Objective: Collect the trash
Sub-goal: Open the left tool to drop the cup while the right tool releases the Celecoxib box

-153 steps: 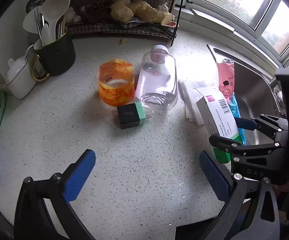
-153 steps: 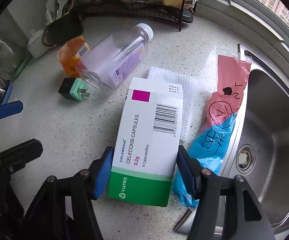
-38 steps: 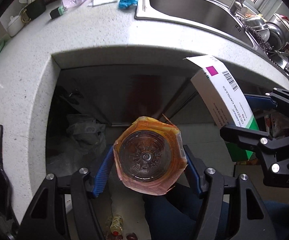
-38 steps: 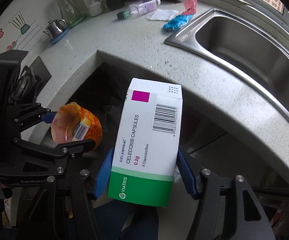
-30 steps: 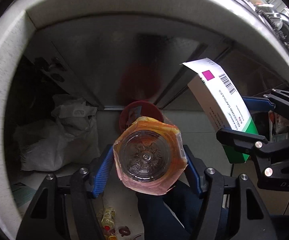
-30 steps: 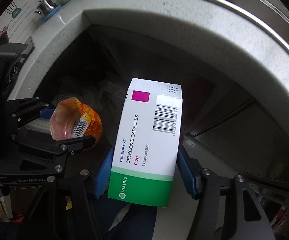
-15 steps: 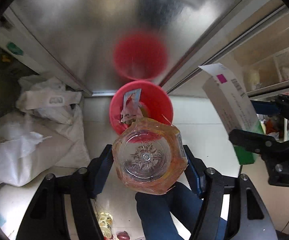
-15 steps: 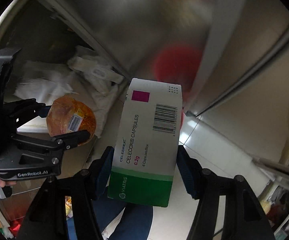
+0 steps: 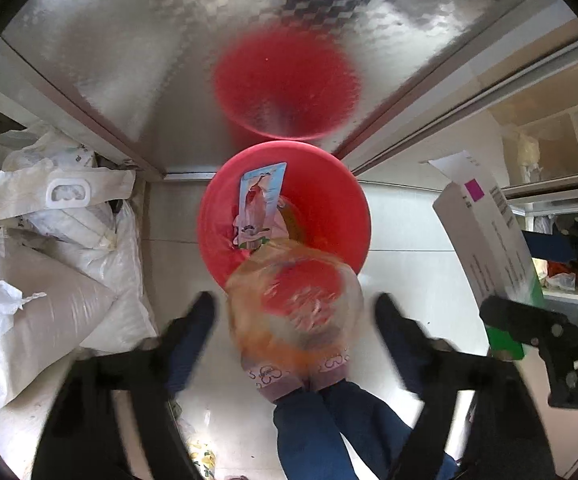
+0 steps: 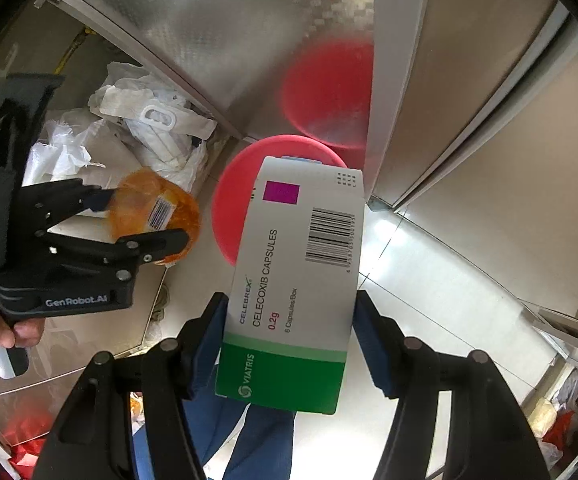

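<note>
Left wrist view: the left gripper [image 9: 293, 320], its jaws opening and clear of the blurred orange-wrapped plastic cup [image 9: 295, 300] between them, points down at the red bin [image 9: 341, 216] just above centre. At right, the right gripper [image 10: 289, 328] clamps an upright Celebrex capsule box [image 10: 293, 280], its long axis toward the bin.

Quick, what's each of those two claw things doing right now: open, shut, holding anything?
Left gripper: jaws opening, the orange jar between them, clear of both pads, above the red bin.
Right gripper: shut on the capsule box.
</note>
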Tool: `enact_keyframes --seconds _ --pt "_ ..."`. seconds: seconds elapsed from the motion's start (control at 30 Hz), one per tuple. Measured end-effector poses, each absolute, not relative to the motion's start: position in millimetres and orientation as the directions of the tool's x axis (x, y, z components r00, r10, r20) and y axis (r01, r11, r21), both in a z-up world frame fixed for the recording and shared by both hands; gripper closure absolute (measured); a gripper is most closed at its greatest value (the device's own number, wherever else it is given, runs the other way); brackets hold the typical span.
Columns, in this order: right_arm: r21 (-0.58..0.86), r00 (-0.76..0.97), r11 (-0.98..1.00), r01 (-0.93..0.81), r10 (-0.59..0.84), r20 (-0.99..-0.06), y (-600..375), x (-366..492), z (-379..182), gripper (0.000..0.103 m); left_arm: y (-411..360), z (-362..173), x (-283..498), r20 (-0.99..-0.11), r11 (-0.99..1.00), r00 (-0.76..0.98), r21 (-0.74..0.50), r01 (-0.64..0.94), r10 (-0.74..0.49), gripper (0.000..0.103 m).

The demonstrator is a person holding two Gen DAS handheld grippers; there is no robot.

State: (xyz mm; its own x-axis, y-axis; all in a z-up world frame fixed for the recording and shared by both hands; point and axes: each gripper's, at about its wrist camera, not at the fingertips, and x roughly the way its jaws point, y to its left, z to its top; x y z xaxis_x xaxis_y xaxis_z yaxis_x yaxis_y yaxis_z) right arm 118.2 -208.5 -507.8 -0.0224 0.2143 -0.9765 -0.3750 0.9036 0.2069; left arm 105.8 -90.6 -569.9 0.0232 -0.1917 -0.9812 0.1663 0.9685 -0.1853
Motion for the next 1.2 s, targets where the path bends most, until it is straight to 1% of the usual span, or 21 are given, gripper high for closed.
enact_keyframes --seconds 0.1,0.27,0.3,0.37,0.57,1.0,1.2 --pt "0.221 -0.027 0.9 -0.377 0.227 -0.973 -213.4 116.8 -509.9 0.044 -89.0 -572.1 108.4 -0.981 0.97 0.028 -0.187 0.157 -0.194 0.014" --pt "0.227 -0.033 0.9 -0.372 0.231 -0.972 -227.6 114.0 -501.5 0.044 -90.1 -565.8 107.2 -0.987 0.971 0.036 -0.149 0.185 -0.158 0.01" --pt "0.228 -0.032 0.9 -0.371 0.233 -0.972 -227.7 114.3 -500.7 0.044 -89.8 -565.2 106.6 -0.986 0.969 0.03 -0.152 0.194 -0.161 0.009" --pt "0.227 -0.031 0.9 -0.372 0.232 -0.972 -226.2 115.1 -500.4 0.044 -88.4 -562.9 105.6 -0.985 0.965 0.02 -0.163 0.204 -0.171 0.0" --pt "0.234 -0.04 0.895 -0.38 0.237 -0.971 -216.9 118.2 -504.6 0.043 -80.8 -562.2 100.7 -0.99 0.967 0.032 -0.128 0.219 -0.138 0.0" --pt "0.221 -0.123 0.892 -0.394 0.187 -0.975 -173.3 134.4 -548.9 0.043 -47.3 -575.0 98.2 -0.989 0.975 0.009 -0.142 0.168 -0.145 0.0" --pt "0.197 -0.137 0.907 -0.373 0.156 -0.978 -165.4 145.3 -556.8 0.042 -35.7 -582.5 100.4 -0.988 0.976 -0.004 -0.152 0.158 -0.154 0.0"
